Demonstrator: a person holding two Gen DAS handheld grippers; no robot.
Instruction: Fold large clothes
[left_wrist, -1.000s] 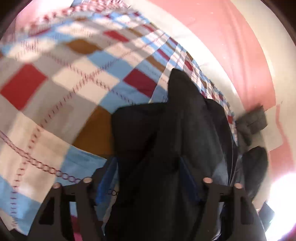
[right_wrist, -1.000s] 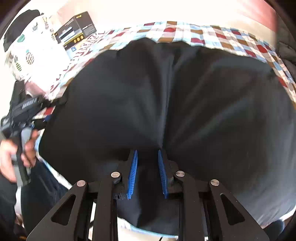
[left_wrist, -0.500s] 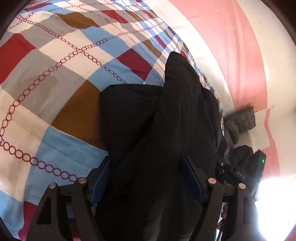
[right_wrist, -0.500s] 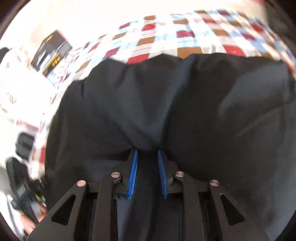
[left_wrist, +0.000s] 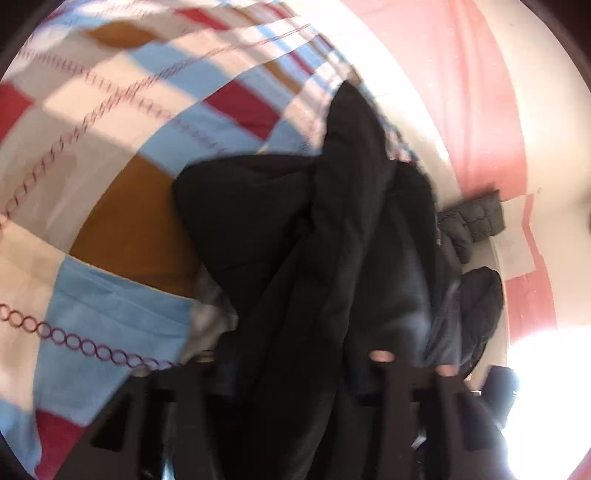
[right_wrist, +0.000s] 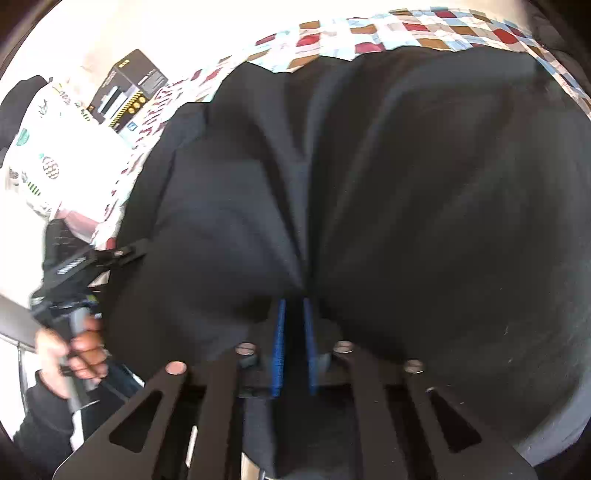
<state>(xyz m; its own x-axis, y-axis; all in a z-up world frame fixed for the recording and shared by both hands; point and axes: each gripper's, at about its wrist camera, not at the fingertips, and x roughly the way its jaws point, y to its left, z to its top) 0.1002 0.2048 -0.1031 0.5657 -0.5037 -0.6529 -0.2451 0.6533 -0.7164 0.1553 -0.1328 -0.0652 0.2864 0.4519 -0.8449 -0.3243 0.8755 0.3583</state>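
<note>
A checked bedspread (left_wrist: 122, 206) in red, blue, brown and white squares, crossed by chain-link lines, covered the bed. Beyond its far edge rose a pink wall (left_wrist: 476, 96), with a grey quilted jacket (left_wrist: 474, 221) lying below it. Near the bedspread's left corner sat a black printed box (right_wrist: 127, 90) beside a patterned white pillow (right_wrist: 55, 158).

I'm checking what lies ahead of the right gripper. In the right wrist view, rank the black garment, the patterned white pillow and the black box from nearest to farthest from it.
1. Black garment: pinched between the fingers of the right gripper.
2. Patterned white pillow: upper left, past the garment's edge.
3. Black box: beyond the pillow, near the wall.
</note>
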